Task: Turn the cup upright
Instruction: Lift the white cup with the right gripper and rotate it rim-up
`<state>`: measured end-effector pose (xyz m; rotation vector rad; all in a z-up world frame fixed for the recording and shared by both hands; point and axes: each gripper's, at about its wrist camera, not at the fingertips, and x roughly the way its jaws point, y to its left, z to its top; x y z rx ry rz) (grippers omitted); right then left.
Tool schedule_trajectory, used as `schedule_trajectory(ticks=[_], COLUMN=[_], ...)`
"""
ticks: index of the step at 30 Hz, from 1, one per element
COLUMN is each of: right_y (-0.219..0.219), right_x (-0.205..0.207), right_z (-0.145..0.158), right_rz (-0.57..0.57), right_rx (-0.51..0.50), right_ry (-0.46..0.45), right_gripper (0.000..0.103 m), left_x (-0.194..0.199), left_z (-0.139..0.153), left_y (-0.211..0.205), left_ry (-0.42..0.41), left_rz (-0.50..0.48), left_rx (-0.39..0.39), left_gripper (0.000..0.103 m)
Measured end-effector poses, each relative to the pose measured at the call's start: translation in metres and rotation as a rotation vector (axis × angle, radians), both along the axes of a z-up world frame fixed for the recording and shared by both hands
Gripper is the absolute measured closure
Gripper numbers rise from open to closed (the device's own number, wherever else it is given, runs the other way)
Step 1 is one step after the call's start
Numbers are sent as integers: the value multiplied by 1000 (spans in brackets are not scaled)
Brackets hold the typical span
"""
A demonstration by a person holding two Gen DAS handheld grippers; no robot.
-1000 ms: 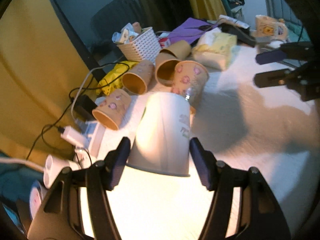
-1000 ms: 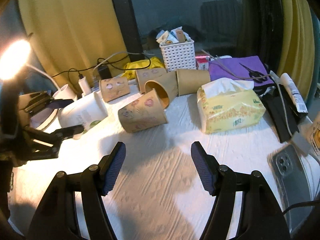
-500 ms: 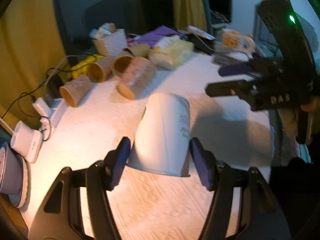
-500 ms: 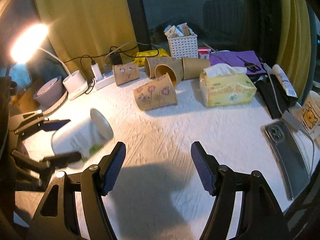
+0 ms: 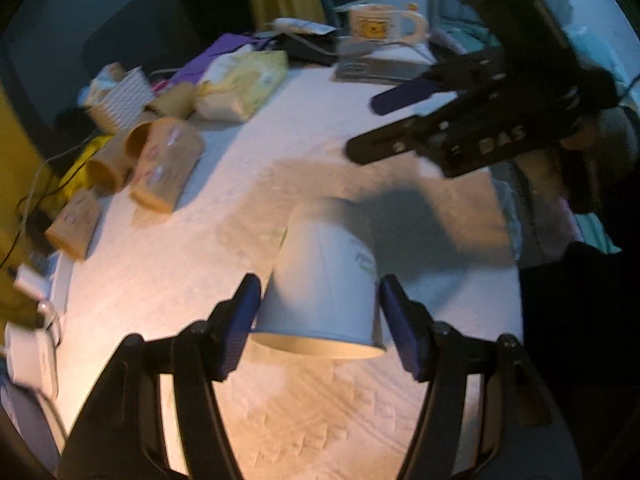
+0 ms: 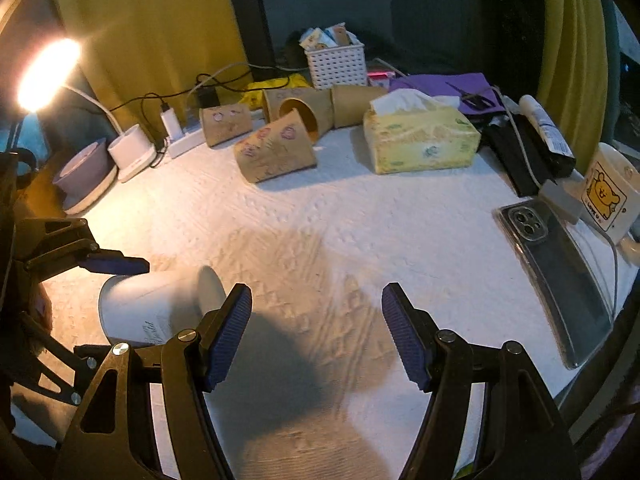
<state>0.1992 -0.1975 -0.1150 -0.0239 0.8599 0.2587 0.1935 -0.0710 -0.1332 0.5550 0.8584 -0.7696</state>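
Observation:
My left gripper (image 5: 320, 316) is shut on a white paper cup (image 5: 326, 280), held on its side, rim toward the camera and base pointing away. The cup also shows in the right wrist view (image 6: 160, 308), lying sideways just above the white tablecloth (image 6: 360, 220), with the left gripper's fingers (image 6: 116, 266) around it. My right gripper (image 6: 316, 332) is open and empty, just right of the cup's base. It shows in the left wrist view (image 5: 396, 120) as a dark frame beyond the cup.
Several brown paper cups (image 6: 276, 152) lie on their sides at the back, by a tissue pack (image 6: 420, 136) and a white basket (image 6: 336, 64). A phone (image 6: 556, 264) and a bear mug (image 6: 608, 192) sit at the right. A lamp (image 6: 44, 72) and chargers stand at the left.
The left gripper has carried the white cup away from the brown cups to the front of the table. The right gripper has come close to the cup's base.

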Motion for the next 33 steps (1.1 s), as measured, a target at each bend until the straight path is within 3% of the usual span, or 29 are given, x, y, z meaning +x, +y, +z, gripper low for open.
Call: schedule_trajectory(ticks=[5, 10, 13, 21, 29, 33], right_y=[-2, 6, 11, 27, 32, 48], right_x=[8, 9, 6, -21, -50, -57], right_z=[-9, -19, -20, -18, -1, 11], right_rz=[9, 49, 72, 159, 267, 396], right_rx=[-14, -24, -19, -49, -121, -153], right_ry=[29, 66, 76, 89, 64, 60], right_gripper=[32, 32, 32, 32, 32, 32], left_x=[8, 13, 12, -15, -40, -51], left_z=[0, 3, 4, 12, 19, 19], left_y=[-12, -12, -7, 17, 57, 81], left_ry=[14, 30, 31, 4, 0, 2], left_rz=[-83, -73, -24, 89, 253, 352], left_rx=[14, 34, 40, 43, -45, -136], left_gripper=[40, 36, 18, 18, 18, 18])
